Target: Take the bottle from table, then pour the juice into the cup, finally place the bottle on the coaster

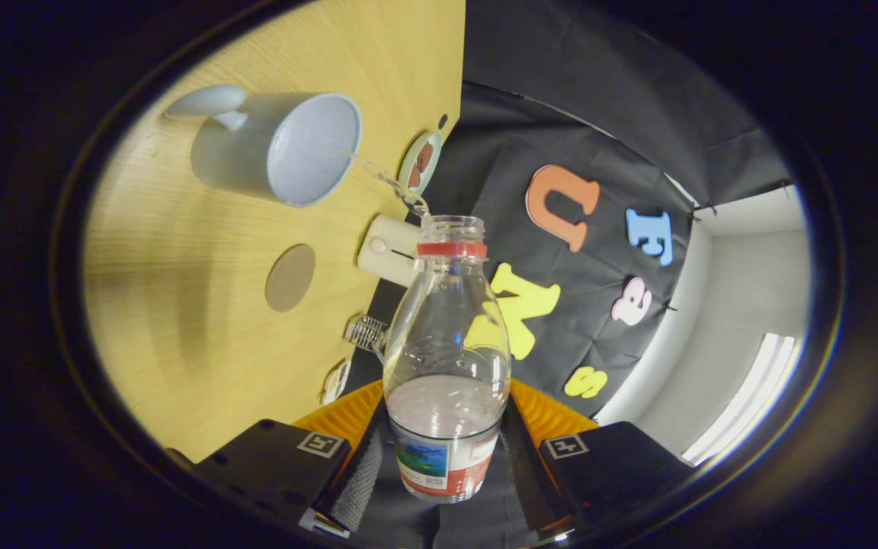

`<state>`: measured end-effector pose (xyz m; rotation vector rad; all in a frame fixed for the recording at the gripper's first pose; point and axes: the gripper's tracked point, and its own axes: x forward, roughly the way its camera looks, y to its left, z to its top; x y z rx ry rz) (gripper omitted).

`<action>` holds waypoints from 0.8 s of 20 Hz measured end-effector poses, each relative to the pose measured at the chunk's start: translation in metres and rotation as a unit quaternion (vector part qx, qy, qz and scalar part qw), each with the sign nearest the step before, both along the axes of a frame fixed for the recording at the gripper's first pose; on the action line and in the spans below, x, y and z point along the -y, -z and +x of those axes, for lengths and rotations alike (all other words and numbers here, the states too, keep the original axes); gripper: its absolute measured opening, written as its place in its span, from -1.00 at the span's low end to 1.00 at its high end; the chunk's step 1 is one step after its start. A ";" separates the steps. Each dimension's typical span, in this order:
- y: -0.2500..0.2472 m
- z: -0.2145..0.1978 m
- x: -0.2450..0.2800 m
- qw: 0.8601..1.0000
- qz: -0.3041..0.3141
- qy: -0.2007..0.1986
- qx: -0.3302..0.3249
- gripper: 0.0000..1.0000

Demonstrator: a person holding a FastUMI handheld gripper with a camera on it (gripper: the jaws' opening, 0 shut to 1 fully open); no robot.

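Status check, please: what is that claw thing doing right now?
Gripper shut on bottle, tilted toward cup. Thin stream arcing into cup. Coaster bare, path unobstructed.

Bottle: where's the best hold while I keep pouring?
Stay on the bottle's labelled lower body, where the gripper clamps it now, fingers on opposite sides. That part is straight-walled; the neck tapers, and its open mouth must stay free toward the cup.

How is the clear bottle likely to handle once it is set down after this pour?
The bottle, clamped between the tool fingers, looks like thin clear plastic, so probably light and slightly squeezable. Little liquid seems left, so it may tip easily when upright. Its smooth, round body would likely roll if laid down near the cup.
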<state>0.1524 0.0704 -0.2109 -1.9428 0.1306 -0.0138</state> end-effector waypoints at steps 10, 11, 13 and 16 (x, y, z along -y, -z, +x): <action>0.000 0.002 -0.006 1.000 -0.019 -0.003 -0.002 0.61; -0.001 0.003 -0.005 1.000 -0.021 -0.003 -0.001 0.61; 0.000 0.003 -0.005 1.000 -0.025 -0.001 -0.002 0.61; -0.004 0.001 -0.006 0.999 -0.039 0.001 0.007 0.61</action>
